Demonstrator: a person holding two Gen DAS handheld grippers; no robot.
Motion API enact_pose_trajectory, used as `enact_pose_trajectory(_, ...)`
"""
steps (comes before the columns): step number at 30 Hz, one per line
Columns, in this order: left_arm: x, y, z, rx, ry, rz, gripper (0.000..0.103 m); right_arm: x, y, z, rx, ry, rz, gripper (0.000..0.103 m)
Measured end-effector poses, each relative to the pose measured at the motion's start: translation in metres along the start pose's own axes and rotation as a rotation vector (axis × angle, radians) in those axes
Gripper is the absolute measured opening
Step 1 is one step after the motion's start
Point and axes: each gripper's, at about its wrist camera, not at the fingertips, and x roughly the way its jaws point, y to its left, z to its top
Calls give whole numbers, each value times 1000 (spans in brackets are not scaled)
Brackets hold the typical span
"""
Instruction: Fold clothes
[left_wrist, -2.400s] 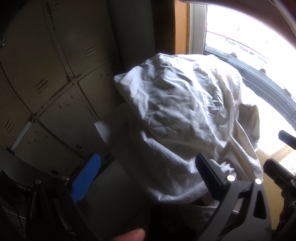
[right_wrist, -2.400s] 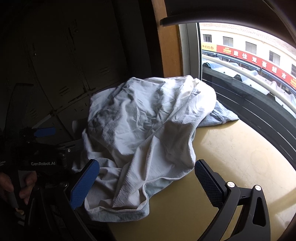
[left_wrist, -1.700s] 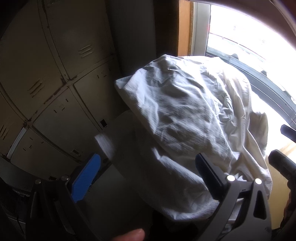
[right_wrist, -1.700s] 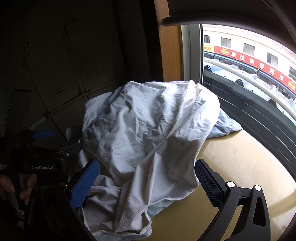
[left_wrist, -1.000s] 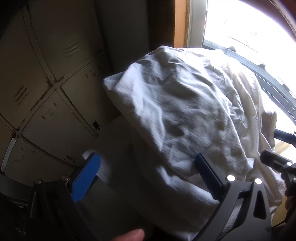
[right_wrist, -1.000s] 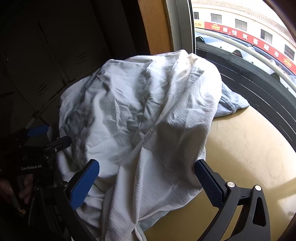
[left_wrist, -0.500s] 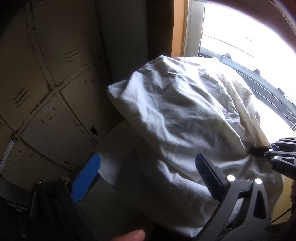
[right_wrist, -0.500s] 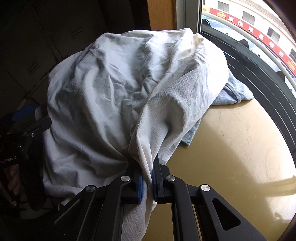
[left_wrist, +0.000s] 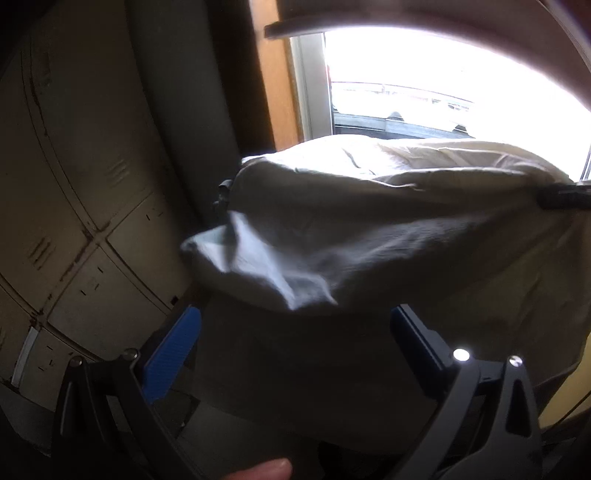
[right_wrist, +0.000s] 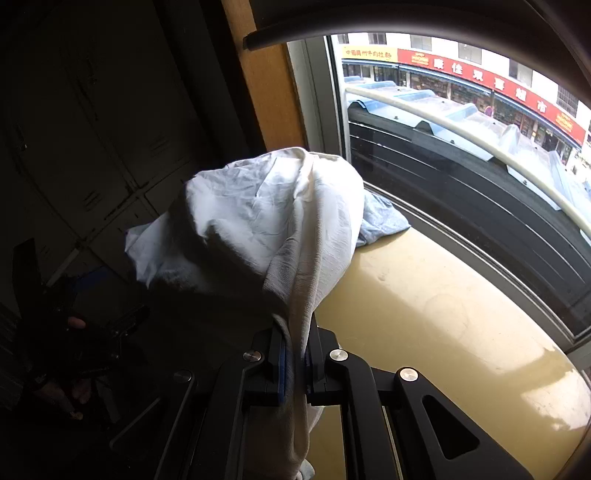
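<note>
A crumpled white garment (right_wrist: 266, 214) is lifted off the yellow table (right_wrist: 424, 314), with one fold drawn tight into my right gripper (right_wrist: 295, 354), which is shut on it. In the left wrist view the same garment (left_wrist: 369, 240) hangs stretched, and the right gripper's tip (left_wrist: 561, 197) pulls it at the far right edge. My left gripper (left_wrist: 295, 347) stands open below the cloth, and its blue pads (left_wrist: 173, 354) touch nothing. A loose corner (left_wrist: 236, 251) of the garment droops at the left. The part of the table under the cloth is hidden.
Grey metal lockers (left_wrist: 92, 184) fill the left side. A wooden window frame (right_wrist: 266, 92) and a large window (right_wrist: 461, 166) lie behind the table. A grey-blue piece of cloth (right_wrist: 380, 218) rests on the table by the window. A person's hand (right_wrist: 74, 325) holds the left gripper.
My right gripper went from wide open to shut on a fold of the garment and rose, pulling the cloth up off the table. The left gripper drew back and rolled, still open.
</note>
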Motion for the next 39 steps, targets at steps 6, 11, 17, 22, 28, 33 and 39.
enact_pose_trajectory(6,-4,-31,-6,-10,12,-72,103,-44,-53,-21,28,-20,-125,7)
enact_pose_trajectory(11,-6,-67,-8,12,39,-145,103,-77,-113,-60,109,-10,-257,7)
enact_pose_trajectory(17,2,-137,-9,149,73,-223,103,-91,-181,-117,249,46,-326,7)
enact_pose_trajectory(22,-10,-193,-16,277,73,-238,102,-87,-212,-136,279,84,-328,7)
enact_pose_trajectory(28,9,-217,-26,257,162,-227,80,-75,-218,-135,183,150,-307,7)
enact_pose_trajectory(33,7,-211,-24,126,199,-257,48,-64,-219,-136,132,188,-284,7)
enact_pose_trajectory(39,-15,-237,-33,121,235,-237,15,-39,-218,-134,39,271,-279,7)
